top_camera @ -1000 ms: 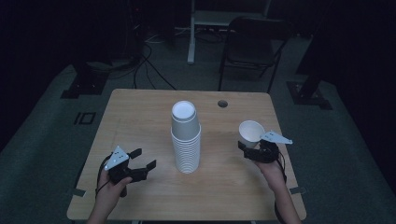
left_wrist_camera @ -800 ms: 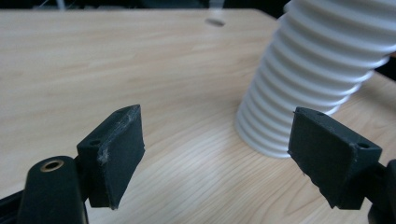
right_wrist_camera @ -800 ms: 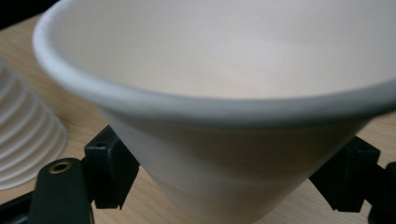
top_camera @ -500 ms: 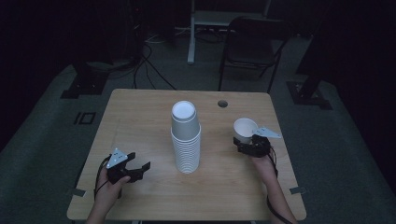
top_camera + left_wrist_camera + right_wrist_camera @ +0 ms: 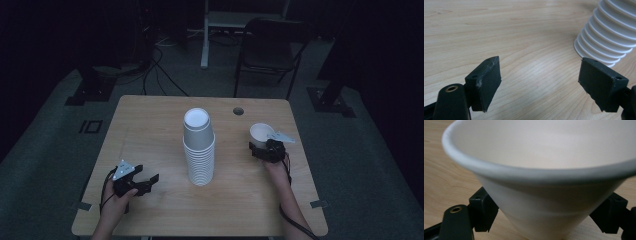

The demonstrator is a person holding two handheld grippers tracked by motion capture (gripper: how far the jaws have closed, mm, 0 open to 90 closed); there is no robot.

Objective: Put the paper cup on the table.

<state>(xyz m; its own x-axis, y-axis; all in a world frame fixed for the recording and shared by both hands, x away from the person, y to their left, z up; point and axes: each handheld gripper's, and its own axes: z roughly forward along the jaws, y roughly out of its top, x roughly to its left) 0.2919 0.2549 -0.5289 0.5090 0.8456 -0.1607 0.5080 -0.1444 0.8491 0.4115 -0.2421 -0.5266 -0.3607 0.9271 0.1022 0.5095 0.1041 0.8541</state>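
A tall stack of white paper cups (image 5: 199, 150) stands upside down in the middle of the wooden table (image 5: 150, 120); its lower rims (image 5: 604, 37) show at the upper right of the left gripper view. My left gripper (image 5: 148, 183) rests low at the table's front left, open, with bare wood between its pads (image 5: 487, 80). At the right side, my right gripper (image 5: 261, 148) is shut on a single white cup (image 5: 261, 133), mouth up. That cup (image 5: 544, 170) sits between the two jaws in the right gripper view.
A round cable hole (image 5: 238, 111) sits near the table's far edge. Behind the table stand a dark folding chair (image 5: 267, 50) and a white desk leg (image 5: 205, 35). Cables and stand feet lie on the grey floor.
My right gripper has carried the single cup lower and a little nearer the stack. My left gripper has drawn back toward the front edge.
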